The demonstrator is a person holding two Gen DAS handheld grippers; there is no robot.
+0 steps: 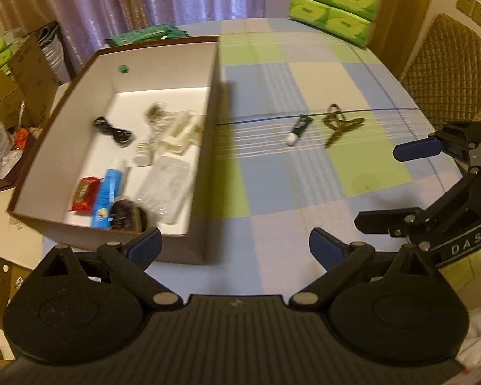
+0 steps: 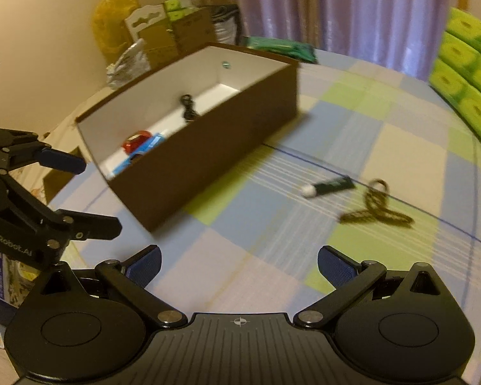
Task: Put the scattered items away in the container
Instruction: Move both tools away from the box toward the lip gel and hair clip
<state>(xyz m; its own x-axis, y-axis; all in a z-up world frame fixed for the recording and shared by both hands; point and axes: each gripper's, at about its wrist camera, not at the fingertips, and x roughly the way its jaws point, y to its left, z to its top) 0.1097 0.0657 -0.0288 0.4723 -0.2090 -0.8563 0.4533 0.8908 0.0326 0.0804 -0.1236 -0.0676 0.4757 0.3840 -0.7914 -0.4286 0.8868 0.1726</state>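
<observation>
Both tools, left tool and right tool, gape wide apart, empty, touching nothing above the checked cloth.

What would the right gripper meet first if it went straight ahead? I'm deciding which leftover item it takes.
Mostly bare tablecloth. The right gripper, open, points between the box and the dark tube; neither lies squarely in line, though depth is hard to judge.

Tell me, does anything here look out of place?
Two things lie loose on the checked cloth, outside the box: a small dark tube and a braided cord beside it. Nothing looks spilled or broken.
</observation>
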